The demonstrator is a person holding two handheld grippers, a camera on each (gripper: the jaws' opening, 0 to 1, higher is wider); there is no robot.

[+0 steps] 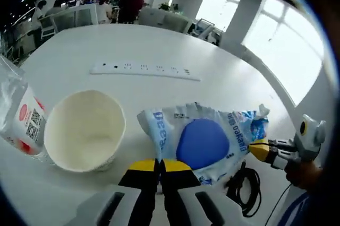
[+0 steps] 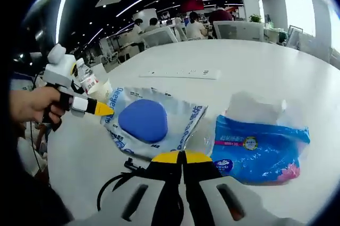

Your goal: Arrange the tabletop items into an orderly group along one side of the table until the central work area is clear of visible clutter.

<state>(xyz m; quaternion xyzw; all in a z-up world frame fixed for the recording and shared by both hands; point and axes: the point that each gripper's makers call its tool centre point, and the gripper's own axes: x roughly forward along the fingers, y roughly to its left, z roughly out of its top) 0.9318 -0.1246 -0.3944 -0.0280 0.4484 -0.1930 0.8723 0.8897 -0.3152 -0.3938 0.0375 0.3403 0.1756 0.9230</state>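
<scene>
The white counter (image 1: pixel 79 51) is broad, and most of it past twelve o'clock lies bare, save a long white power strip (image 1: pixel 144 69) stretched across the middle. So I'd judge the tidying partly done: the goods are bunched close together along the near side, yet loosely, not in any neat row.

Largest of them is the crinkled blue-and-white packet with a blue oval on it (image 1: pixel 204 140), straight ahead at twelve o'clock of both grippers. In the right gripper view a blue tissue pack (image 2: pixel 260 149) sits just beside it at two o'clock. In the left gripper view a white paper bowl (image 1: pixel 84 130) stands at ten o'clock, with a clear bottle with a red-and-white label (image 1: pixel 22 117) touching or nearly touching it. A coiled black cable (image 1: pixel 244 186) lies at four o'clock near the counter's edge, which runs close on that side.

The left gripper (image 1: pixel 159 166) has its jaws closed together at the packet's near edge; the right gripper (image 2: pixel 182 158) likewise. Whether either pinches the wrapper, I cannot tell.

Room to slide things lies toward the far side.
</scene>
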